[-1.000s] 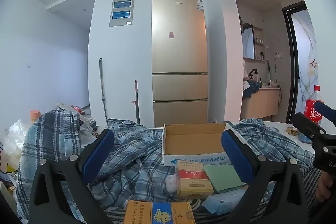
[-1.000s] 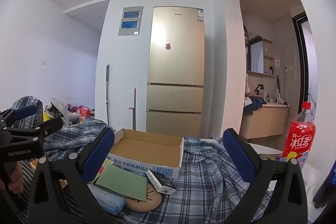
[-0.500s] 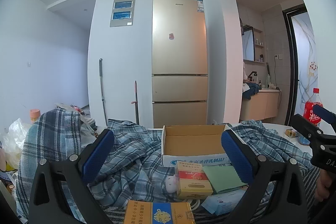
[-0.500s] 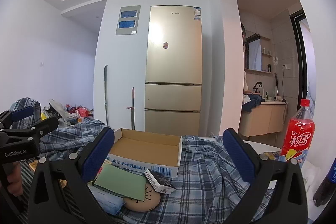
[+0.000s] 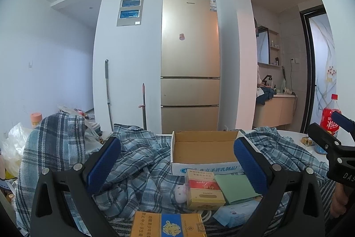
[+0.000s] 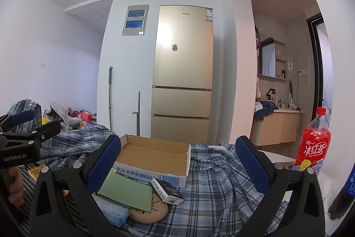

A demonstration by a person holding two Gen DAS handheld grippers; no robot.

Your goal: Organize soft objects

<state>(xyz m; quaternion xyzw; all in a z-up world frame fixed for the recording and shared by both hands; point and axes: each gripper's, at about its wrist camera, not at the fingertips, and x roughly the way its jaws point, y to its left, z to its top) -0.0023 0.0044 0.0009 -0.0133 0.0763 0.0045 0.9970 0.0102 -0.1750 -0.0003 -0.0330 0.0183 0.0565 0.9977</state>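
Note:
A blue plaid shirt (image 5: 135, 161) lies crumpled over the table and over a chair back at the left; it also shows in the right wrist view (image 6: 213, 183). An empty cardboard box (image 5: 204, 148) stands on it, also in the right wrist view (image 6: 153, 159). My left gripper (image 5: 177, 163) is open and empty, above the shirt and in front of the box. My right gripper (image 6: 177, 163) is open and empty over the shirt's right part. A small pink soft toy (image 5: 180, 191) lies by a red and yellow carton (image 5: 204, 189).
A green card (image 6: 124, 191), tissue pack (image 6: 113, 212), small dark box (image 6: 167, 191) and tan round pad (image 6: 148, 210) lie in front of the box. An orange and blue carton (image 5: 166, 224) lies nearest. A red ice tea bottle (image 6: 314, 143) stands right. A fridge (image 5: 189, 63) stands behind.
Both views have tilted up slightly, so the table items sit a little lower in frame. Both grippers stay open and empty.

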